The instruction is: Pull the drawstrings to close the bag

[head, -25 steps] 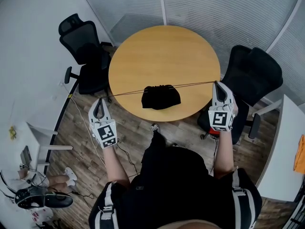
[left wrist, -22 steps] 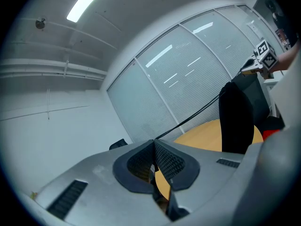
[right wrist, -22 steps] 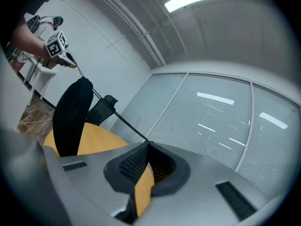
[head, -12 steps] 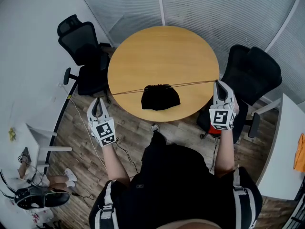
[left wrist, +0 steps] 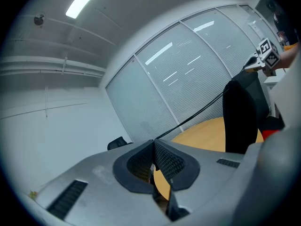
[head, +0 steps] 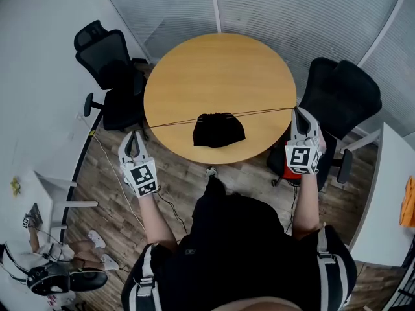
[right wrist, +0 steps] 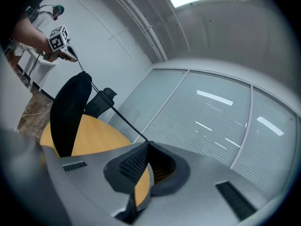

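Observation:
A black drawstring bag lies near the front edge of the round wooden table, its mouth gathered along the top. One thin drawstring runs taut across the bag's top, from one gripper to the other. My left gripper is off the table's left front edge, shut on the left end of the string. My right gripper is at the table's right edge, shut on the other end. In the left gripper view the string leaves the closed left gripper past the bag. The right gripper view shows the same from the right gripper.
A black office chair stands left of the table and another at its right, just behind my right gripper. A white table is at the far right. Cables and gear lie on the wood floor at lower left.
The view has shifted slightly. Both grippers keep their hold and the string stays taut; the bag has hardly moved.

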Motion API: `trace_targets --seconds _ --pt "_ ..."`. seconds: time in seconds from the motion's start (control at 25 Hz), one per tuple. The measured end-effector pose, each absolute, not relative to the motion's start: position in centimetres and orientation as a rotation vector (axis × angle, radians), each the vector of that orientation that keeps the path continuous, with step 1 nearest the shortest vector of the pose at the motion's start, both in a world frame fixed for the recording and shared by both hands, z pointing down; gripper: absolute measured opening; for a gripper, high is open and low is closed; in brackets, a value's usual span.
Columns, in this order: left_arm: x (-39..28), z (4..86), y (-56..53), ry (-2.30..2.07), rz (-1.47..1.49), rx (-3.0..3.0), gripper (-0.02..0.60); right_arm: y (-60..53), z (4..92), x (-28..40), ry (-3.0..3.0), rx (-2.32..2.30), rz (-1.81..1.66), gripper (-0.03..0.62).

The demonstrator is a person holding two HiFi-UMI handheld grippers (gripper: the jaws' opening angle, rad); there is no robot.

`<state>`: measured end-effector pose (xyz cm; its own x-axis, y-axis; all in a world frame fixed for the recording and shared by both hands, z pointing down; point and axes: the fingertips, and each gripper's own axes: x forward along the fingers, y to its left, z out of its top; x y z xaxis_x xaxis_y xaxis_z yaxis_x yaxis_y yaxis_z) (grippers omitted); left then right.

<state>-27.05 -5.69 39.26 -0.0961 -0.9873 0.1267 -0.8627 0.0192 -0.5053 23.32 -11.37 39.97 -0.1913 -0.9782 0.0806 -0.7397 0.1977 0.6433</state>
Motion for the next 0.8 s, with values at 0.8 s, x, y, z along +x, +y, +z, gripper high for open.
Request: trace_targets --seconds 0.8 --pt "-28.8 43.1 -11.5 2.055 -0.707 -1.992 0.017 -16.9 43.3 21.6 -1.992 1.569 -0.571 0.055"
